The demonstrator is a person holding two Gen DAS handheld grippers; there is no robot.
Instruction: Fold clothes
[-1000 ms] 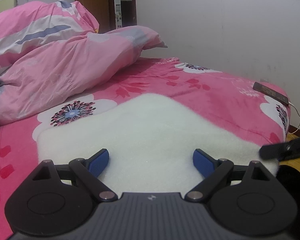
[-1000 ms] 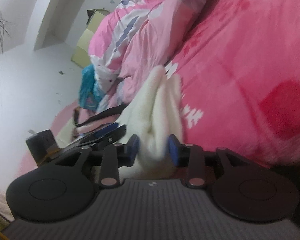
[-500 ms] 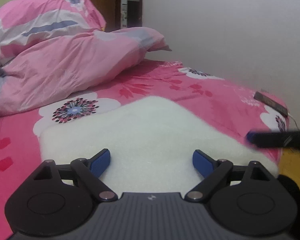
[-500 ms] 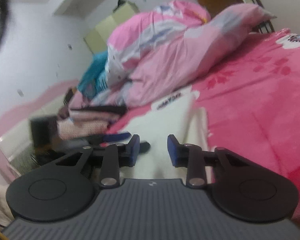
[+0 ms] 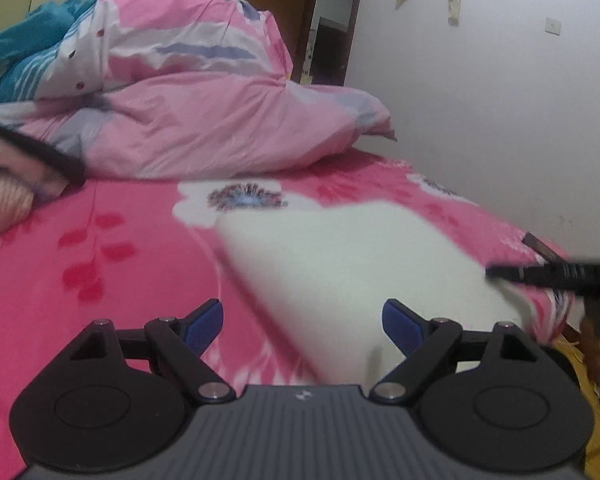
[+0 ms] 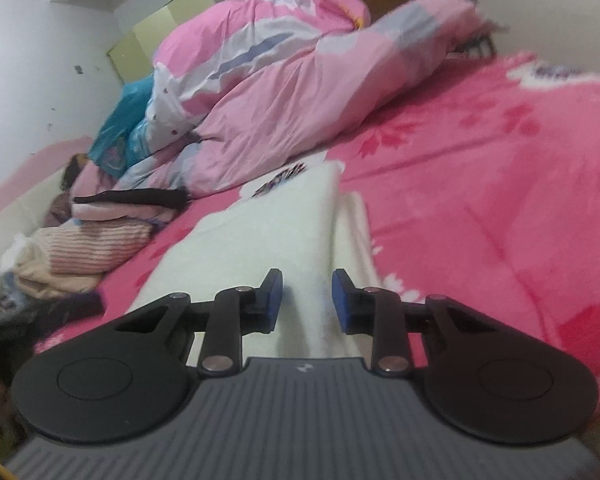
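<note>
A white fluffy garment lies folded flat on the pink flowered bed sheet. My left gripper is open and empty, low over the garment's near left edge. My right gripper is partly open, its jaws apart over the garment with a raised fold between them; it does not grip the cloth. The right gripper also shows as a dark blurred bar in the left wrist view.
A heaped pink duvet fills the head of the bed. A pile of other clothes lies at the left side. A phone lies near the bed's right edge. A wall runs along the right.
My right gripper has let go of the white garment and opened a little. My left gripper has swung left and pulled back, so the garment now sits to its right.
</note>
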